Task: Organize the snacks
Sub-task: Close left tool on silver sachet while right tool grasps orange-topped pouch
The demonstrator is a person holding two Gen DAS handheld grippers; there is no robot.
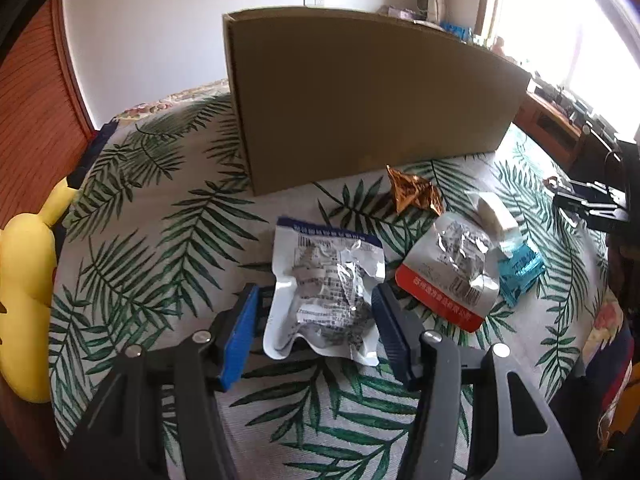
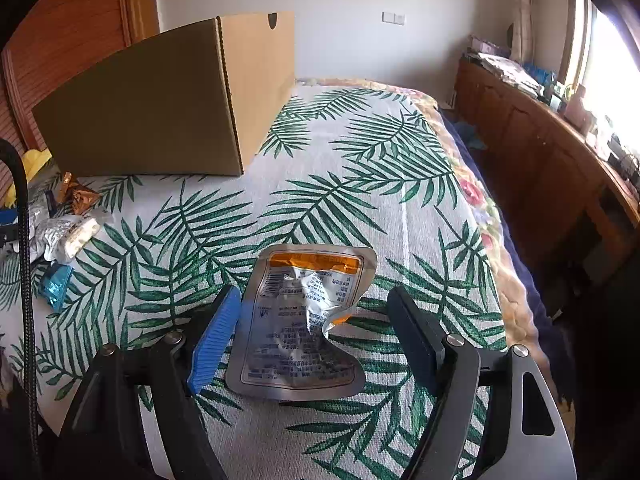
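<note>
A crumpled silver packet with a blue band [image 1: 324, 292] lies on the leaf-print bedspread [image 1: 160, 220] between the jaws of my left gripper [image 1: 315, 292]; the jaws stand open, with a gap at the left pad. Beside it lie a red-banded silver packet [image 1: 452, 276], a gold wrapper [image 1: 414, 194], a white snack [image 1: 498, 216] and a teal packet [image 1: 520, 272]. My right gripper [image 2: 315, 293] is open around a silver packet with an orange band [image 2: 300, 328]; the right finger stands well clear of it. A tall cardboard box [image 1: 360, 100] stands behind the snacks.
A yellow plush toy [image 1: 28, 280] sits at the bed's left edge. A wooden cabinet [image 2: 540, 152] with clutter runs along the right under the window. A black cable [image 2: 24, 260] hangs at the left of the right wrist view. The box [image 2: 160, 112] has an open top.
</note>
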